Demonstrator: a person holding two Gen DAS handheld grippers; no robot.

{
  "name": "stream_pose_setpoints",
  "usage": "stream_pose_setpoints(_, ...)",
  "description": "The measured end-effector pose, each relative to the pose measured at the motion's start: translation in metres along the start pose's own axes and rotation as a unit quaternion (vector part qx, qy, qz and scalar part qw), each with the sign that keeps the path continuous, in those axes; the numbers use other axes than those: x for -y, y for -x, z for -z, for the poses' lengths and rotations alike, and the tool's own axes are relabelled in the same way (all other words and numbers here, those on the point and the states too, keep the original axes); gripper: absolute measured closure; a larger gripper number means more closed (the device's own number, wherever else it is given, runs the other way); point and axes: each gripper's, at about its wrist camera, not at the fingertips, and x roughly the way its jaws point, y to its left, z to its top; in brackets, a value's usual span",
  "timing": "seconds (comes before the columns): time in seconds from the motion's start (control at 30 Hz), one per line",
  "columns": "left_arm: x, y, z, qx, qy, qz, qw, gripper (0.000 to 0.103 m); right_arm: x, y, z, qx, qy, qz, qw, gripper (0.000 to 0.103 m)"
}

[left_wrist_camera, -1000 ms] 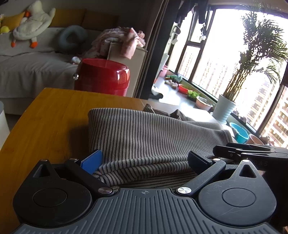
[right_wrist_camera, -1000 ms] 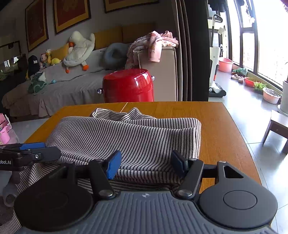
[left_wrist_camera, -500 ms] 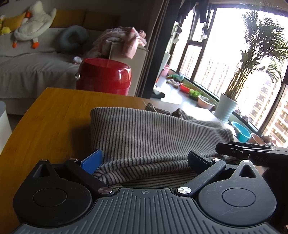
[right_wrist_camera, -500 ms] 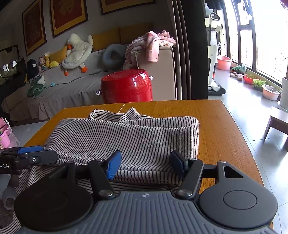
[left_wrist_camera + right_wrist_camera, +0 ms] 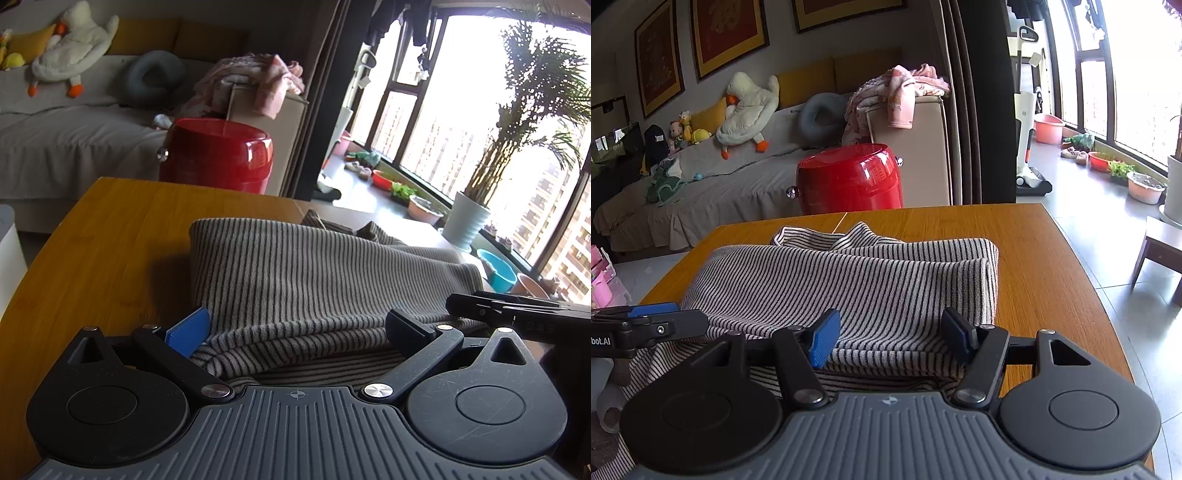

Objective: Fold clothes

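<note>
On the left gripper (image 5: 646, 325), lettering reads "bot.AI" beside striped garment (image 5: 849, 280).

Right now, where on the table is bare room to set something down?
Bare wood lies on the orange wooden table right of the striped grey folded garment, and beyond it toward the red round stool. The near edge is crowded by both grippers.

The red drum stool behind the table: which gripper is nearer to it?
Left, though not by much. The left gripper sits at the striped garment's near edge with the red drum stool ahead-left; the right gripper sits beside it, further toward the window.
</note>
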Motion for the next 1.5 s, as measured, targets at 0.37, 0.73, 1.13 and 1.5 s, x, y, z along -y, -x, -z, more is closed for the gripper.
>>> stream_pose_setpoints(0.37, 0.0001, 0.001, 0.0003, 0.0, 0.001, 0.001, 1.0, 0.0, -0.0015, 0.001, 0.0008, -0.001, -0.002, 0.003, 1.0, 0.041)
stream_pose_setpoints(0.73, 0.0005, 0.002, 0.0006, -0.001, 0.0, 0.001, 1.0, 0.0, -0.0025, -0.0007, 0.0002, -0.002, -0.001, 0.005, 1.0, 0.041)
stream_pose_setpoints(1.13, 0.0003, 0.0019, 0.0004, -0.001, 0.0, 0.001, 1.0, 0.0, -0.0011, 0.0001, 0.0017, 0.0, -0.004, 0.002, 1.0, 0.041)
stream_pose_setpoints(1.5, 0.0001, 0.0016, 0.0004, -0.001, 0.001, 0.002, 1.0, 0.0, -0.0003, 0.0006, 0.0011, 0.001, -0.005, 0.001, 1.0, 0.041)
